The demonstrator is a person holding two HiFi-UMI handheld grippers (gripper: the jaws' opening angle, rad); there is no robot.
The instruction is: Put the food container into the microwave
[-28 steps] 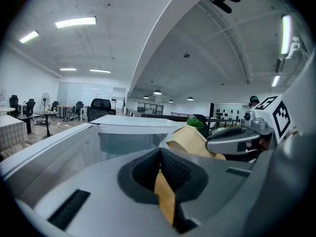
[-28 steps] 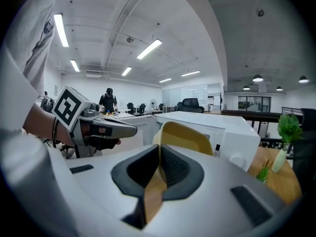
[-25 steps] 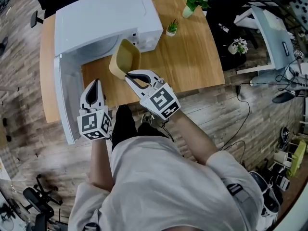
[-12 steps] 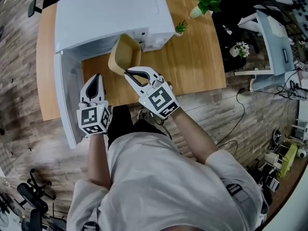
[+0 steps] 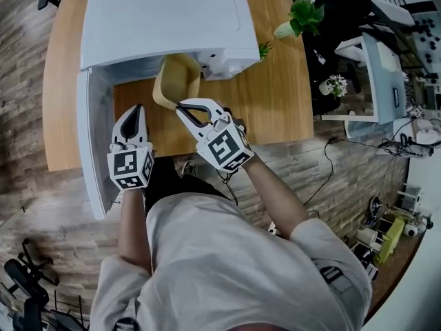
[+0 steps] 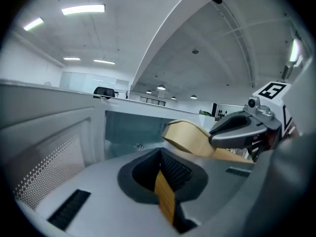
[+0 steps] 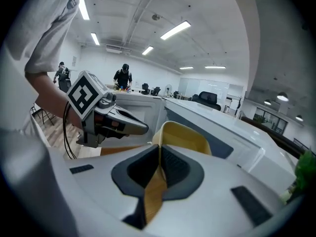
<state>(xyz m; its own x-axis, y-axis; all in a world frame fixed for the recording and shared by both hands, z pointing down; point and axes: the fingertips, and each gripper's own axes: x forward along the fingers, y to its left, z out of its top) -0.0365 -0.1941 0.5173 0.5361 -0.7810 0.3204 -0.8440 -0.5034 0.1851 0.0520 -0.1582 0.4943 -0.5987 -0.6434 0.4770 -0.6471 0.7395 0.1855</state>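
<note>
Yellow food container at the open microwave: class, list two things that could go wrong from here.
1. The right gripper pinches the yellow rounded plastic food container only by its rim, and the container hangs tilted, so it might slip or twist loose.
2. The container sits towards the right side of the opening of the white microwave, so it may knock the frame on the way in.
</note>
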